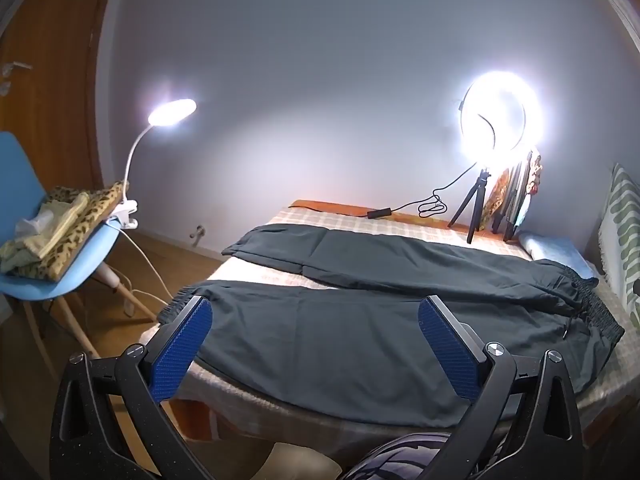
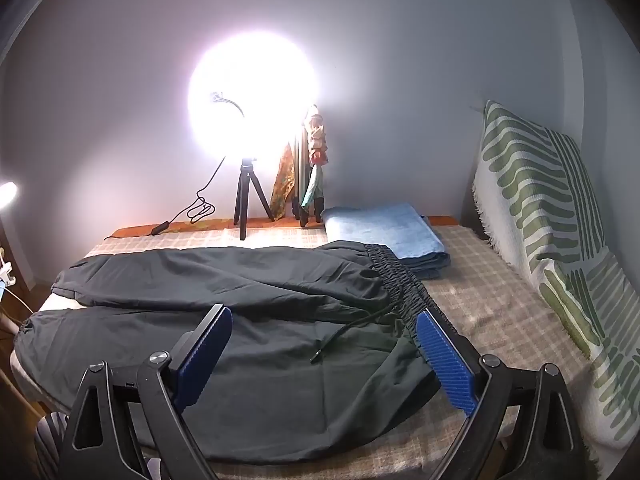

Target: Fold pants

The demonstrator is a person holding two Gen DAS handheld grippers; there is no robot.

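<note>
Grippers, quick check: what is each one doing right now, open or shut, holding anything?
Left gripper: open, holding nothing, above the near leg of the dark pants.
Right gripper: open, holding nothing, near the pants' waistband.

Black pants (image 1: 360, 320) on beige checked bedspread (image 2: 500, 312); green-striped white cushion (image 2: 540, 208).

Dark pants (image 2: 224, 320) flat on checked bed, unfolded, legs apart
</note>
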